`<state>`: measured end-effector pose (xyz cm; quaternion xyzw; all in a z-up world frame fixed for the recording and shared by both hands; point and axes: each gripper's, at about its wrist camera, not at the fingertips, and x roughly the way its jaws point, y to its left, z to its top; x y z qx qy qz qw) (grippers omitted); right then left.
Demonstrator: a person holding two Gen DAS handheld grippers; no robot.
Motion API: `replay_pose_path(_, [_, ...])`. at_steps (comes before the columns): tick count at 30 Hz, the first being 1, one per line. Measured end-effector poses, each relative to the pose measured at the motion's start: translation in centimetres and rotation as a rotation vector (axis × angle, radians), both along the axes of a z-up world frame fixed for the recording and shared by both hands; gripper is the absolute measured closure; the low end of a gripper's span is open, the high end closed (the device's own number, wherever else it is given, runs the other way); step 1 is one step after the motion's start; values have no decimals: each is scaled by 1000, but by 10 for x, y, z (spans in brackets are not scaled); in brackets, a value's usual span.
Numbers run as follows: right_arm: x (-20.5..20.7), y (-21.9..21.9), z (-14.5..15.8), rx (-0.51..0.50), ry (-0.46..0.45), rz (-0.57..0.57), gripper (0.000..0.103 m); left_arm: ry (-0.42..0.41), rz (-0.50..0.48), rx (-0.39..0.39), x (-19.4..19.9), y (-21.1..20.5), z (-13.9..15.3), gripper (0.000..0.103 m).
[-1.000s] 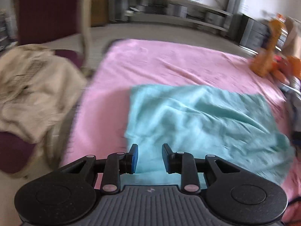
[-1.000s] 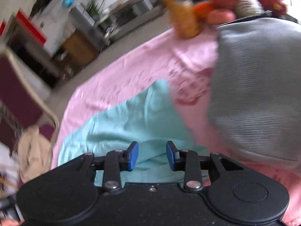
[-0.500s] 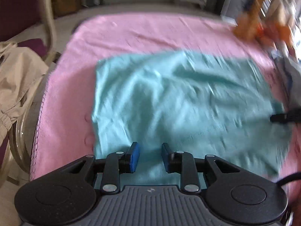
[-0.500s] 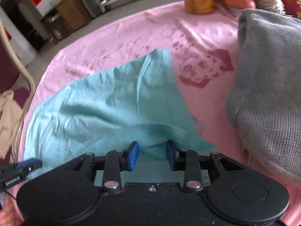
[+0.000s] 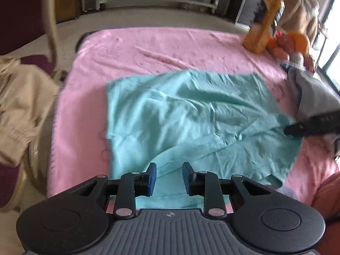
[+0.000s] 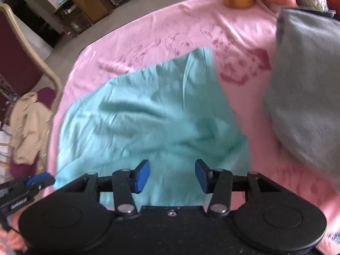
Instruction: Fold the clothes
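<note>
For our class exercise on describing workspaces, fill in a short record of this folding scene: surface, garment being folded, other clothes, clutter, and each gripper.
surface: pink sheet
garment: teal garment, spread flat, wrinkled, a hemmed layer lying over its near part
other clothes: grey knit garment beside it; beige garment on a chair
clutter: orange toys at the far corner
left gripper: over the teal near edge, nothing pinched
right gripper: jaws opening, above teal cloth

Through the right wrist camera I see my right gripper opening, its 2 blue pads clear above the teal garment spread on the pink sheet. A grey knit garment lies right; the left gripper shows at lower left.
</note>
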<state>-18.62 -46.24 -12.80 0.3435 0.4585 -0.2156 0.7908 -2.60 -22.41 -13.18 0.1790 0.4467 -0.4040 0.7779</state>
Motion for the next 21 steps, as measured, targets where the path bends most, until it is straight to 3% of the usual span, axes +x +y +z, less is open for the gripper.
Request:
replay_pose_path(5, [9,2,-32,3,119,10,61,-37,-98,205,-19,-20,-33,73])
replay_pose_path(7, [-1,10,-29,21,159,69,60,-24,-113,230,-23,-6,-29,73])
replay_pose_path(9, [-17,13,-23,68,157,99,60,-24,-91,184,-19,13,-15,73])
replay_pose_path(11, [-33,6,-9,83,86,67,59,-27,-22,101,-5,29,0,73])
replay_pose_path(14, [-52,-21,8,140,-112,-55,57,-44,90,-10,18,44,18,72])
replay_pose_path(17, [-55,-41,18,137,-213,-124,57,-63,93,-23,28,39,20,62])
replay_pose_path(21, [-42,-50,17,56,-219,-79,57,-113,14,56,26,18,5,61])
